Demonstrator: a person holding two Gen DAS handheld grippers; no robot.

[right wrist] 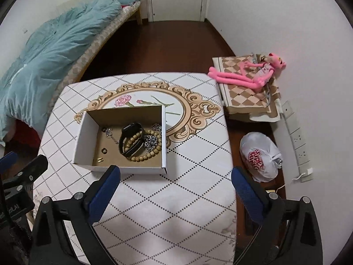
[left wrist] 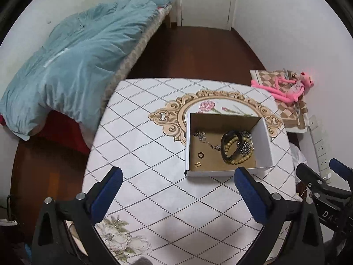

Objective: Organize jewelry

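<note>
An open cardboard box (left wrist: pixel 265 139) (right wrist: pixel 85 132) stands on the table. Inside lie a black band (left wrist: pixel 230 146) (right wrist: pixel 130 138), a wooden bead bracelet (left wrist: pixel 239 158) (right wrist: pixel 141 156), a silver chain piece (left wrist: pixel 247 146) (right wrist: pixel 152 142), a small dark ring (left wrist: pixel 200 154) (right wrist: pixel 103 150) and gold earrings (left wrist: pixel 197 164) (right wrist: pixel 100 160). My left gripper (left wrist: pixel 178 190) is open and empty, held above the table just in front of the box. My right gripper (right wrist: pixel 176 187) is open and empty, in front of the box and to its right. Each gripper shows at the edge of the other's view.
The table (left wrist: pixel 154 165) (right wrist: pixel 187 187) has a white diamond-pattern cloth. A bed with a blue quilt (left wrist: pixel 77 61) is at the left. A pink plush toy (right wrist: pixel 247 72) lies on a checkered cushion at the right. A white bag (right wrist: pixel 260 156) sits on the floor.
</note>
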